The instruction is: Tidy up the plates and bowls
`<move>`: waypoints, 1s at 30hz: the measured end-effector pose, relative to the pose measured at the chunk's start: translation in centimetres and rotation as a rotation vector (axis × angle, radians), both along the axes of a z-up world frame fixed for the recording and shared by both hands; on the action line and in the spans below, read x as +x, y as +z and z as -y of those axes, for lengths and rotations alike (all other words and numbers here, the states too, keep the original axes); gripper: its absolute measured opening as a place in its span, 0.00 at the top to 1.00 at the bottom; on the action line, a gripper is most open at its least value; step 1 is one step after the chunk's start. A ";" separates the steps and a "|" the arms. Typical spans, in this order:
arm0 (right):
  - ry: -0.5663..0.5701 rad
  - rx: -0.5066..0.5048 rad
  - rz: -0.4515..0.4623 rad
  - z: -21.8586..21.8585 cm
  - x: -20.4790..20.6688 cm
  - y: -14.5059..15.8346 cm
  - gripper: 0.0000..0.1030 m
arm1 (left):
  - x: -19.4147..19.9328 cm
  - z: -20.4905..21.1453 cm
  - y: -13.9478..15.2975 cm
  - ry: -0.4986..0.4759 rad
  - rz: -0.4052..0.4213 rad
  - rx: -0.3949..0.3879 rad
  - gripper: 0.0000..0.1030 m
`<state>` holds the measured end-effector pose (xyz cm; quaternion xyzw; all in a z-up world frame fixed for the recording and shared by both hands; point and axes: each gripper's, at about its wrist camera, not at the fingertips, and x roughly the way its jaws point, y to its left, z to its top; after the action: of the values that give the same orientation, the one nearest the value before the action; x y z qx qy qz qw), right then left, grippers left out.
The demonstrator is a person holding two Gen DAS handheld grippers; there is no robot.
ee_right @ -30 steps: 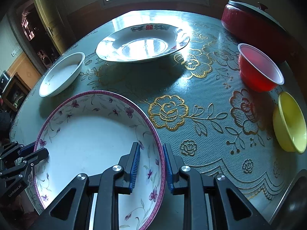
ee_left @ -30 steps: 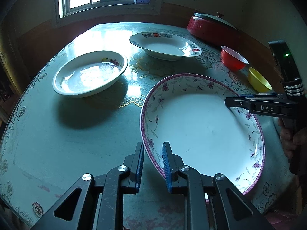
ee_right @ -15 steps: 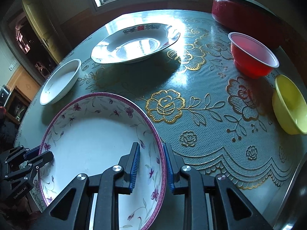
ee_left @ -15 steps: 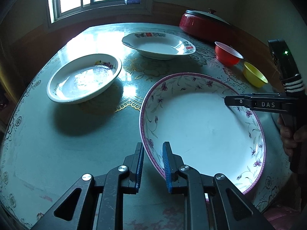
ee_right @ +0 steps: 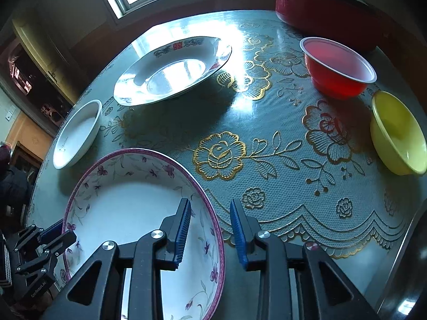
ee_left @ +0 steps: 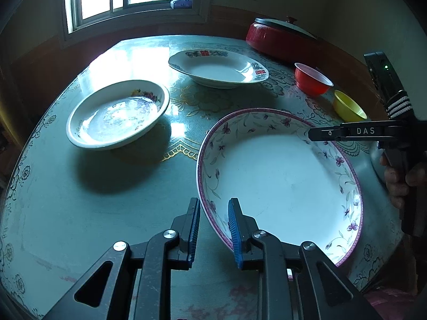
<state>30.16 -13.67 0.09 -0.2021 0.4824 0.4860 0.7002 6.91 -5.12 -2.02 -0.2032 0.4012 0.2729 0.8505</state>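
Large dish: wide oval white ceramic dish with purple rim and violet flower sprigs, resting on the near part of the round table under its glossy lace-patterned cover, both grippers at its rim.
Left gripper: jaws opening; the dish's near-left rim runs between the blue pads, which stand clear of it, so released.
Right gripper: jaws opening astride the opposite rim, pads clear, no clench.
Done so far: by my reading, this dish is set down as the base for a stack; nothing sits in it yet.
Left to do: round white dish with a flower print inside, well apart to the left; white scalloped dish with red-and-blue rim decoration, farther back; red plastic bowl with pale rim and yellow plastic bowl, near each other at the right edge. All lie singly, unstacked.
Not part of the job, likely: red lidded pot at the far edge.
Writing: "DAS" in white on the right gripper's finger, seen from the left wrist; small print on the left gripper's body is too blurred to read; red characters on the scalloped dish's rim are illegible.
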 end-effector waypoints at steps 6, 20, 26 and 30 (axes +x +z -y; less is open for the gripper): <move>0.012 -0.040 0.003 -0.5 -0.4 -0.6 0.71 | -0.5 -0.7 0.2 -0.010 0.030 -0.036 0.80; -0.009 0.060 -0.081 -3.2 2.0 2.5 0.71 | 2.0 -6.6 3.5 0.072 0.075 -0.016 0.80; 0.014 0.115 -0.098 -5.3 3.2 3.8 0.74 | 3.3 -9.3 3.5 0.095 0.063 -0.033 0.80; 0.006 0.134 -0.108 -6.5 4.2 4.0 0.76 | 3.8 -10.7 3.3 0.108 0.059 -0.043 0.80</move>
<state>34.32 -7.17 4.14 -0.1300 0.4851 0.5295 0.6836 10.70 5.55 1.33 -0.2508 0.3702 0.3035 0.8414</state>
